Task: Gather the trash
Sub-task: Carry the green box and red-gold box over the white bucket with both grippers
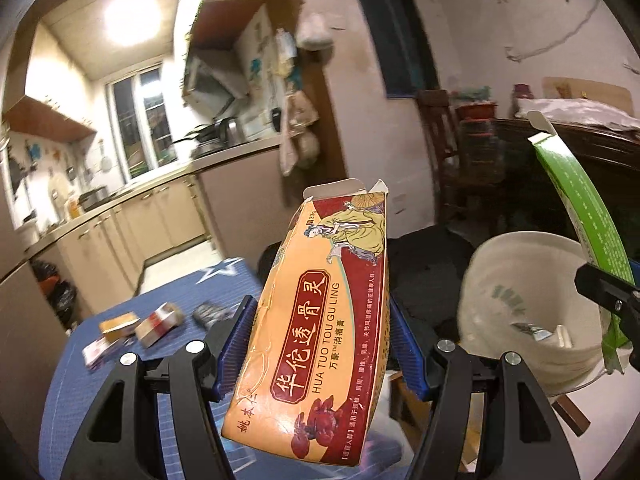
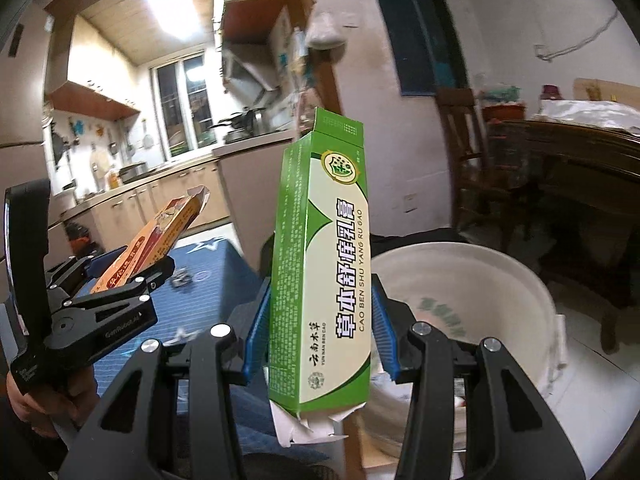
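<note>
Left wrist view first: at the far left, on the blue table mat (image 1: 100,380), a few small boxes (image 1: 132,330) lie scattered, blurred, with a dark object near them that I can't make out. They look like more trash waiting. Moving right, the left gripper (image 1: 320,344) has its blue pads pinching the orange carton (image 1: 320,312) by its two long sides, about midway along. The carton stands tilted up and away, its top flap torn open.

Further right sits the white bucket (image 1: 532,312), off the table edge and lower down, with a tube and some bits in the bottom. Above its right rim leans the green carton (image 1: 580,208).

From the right wrist view, that green carton (image 2: 320,264) is clamped the same way, the right gripper (image 2: 320,320) pressed in on its narrow sides, the box upright with ragged flaps hanging at its lower end. The bucket (image 2: 500,280) lies just right of it, mouth open.

Both cartons look to me like empty thin cardboard: very light, stiff along the edges but easily crushed across the broad faces. The grip on the long edges near the middle seems right; a hard squeeze would buckle them. They should drop cleanly once over the bucket, though so light a box could flutter or catch the rim.
</note>
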`<state>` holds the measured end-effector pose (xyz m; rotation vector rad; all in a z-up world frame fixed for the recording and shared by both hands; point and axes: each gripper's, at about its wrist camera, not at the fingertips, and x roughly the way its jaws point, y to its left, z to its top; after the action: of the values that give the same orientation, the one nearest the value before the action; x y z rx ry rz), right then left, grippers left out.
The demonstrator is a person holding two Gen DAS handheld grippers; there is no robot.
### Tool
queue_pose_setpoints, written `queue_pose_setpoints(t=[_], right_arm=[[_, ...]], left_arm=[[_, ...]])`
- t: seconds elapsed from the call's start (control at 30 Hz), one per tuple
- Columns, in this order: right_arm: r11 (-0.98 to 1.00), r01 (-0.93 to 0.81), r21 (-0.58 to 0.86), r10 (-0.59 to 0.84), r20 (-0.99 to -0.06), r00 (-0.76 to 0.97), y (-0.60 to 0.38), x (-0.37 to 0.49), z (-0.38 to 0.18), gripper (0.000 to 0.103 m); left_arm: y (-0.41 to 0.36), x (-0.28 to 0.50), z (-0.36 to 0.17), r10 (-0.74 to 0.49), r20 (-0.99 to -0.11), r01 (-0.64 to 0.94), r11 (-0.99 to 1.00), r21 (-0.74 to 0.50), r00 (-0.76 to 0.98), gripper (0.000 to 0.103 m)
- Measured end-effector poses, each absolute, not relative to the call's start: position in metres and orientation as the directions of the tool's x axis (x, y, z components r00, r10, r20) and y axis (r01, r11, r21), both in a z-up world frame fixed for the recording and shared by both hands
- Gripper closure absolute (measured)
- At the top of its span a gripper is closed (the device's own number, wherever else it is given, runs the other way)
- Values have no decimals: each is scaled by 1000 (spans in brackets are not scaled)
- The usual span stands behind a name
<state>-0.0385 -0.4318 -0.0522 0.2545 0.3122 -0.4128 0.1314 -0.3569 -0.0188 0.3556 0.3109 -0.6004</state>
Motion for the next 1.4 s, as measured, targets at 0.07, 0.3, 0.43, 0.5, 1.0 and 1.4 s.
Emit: queue_pose_setpoints(t=[0.07, 0.3, 0.43, 0.5, 1.0, 1.4], right_arm=[[871, 458, 178, -381, -343, 858, -441, -48, -52, 59], [816, 549, 179, -471, -343, 812, -476, -75, -50, 59], [802, 576, 159, -498, -357, 790, -485, -79, -54, 59], [797, 586, 149, -506, -366, 781, -491, -81, -56, 59], [778, 621, 98, -528, -433, 731, -531, -72, -69, 59], [792, 603, 90, -507, -453, 733, -536, -63, -70, 59]], left_arm=[[-370, 127, -20, -516, -378, 620, 746, 242, 769, 37], [-423, 112, -26, -616, -392, 724, 640, 256, 683, 37], [-457, 107, -33, -661, -420, 779, 580, 239, 622, 37], [-470, 104, -35, -672, -426, 791, 562, 240, 606, 37], [-530, 103, -59, -715, -484, 860, 464, 212, 505, 37], [-533, 107, -64, -712, -499, 867, 450, 214, 493, 37]])
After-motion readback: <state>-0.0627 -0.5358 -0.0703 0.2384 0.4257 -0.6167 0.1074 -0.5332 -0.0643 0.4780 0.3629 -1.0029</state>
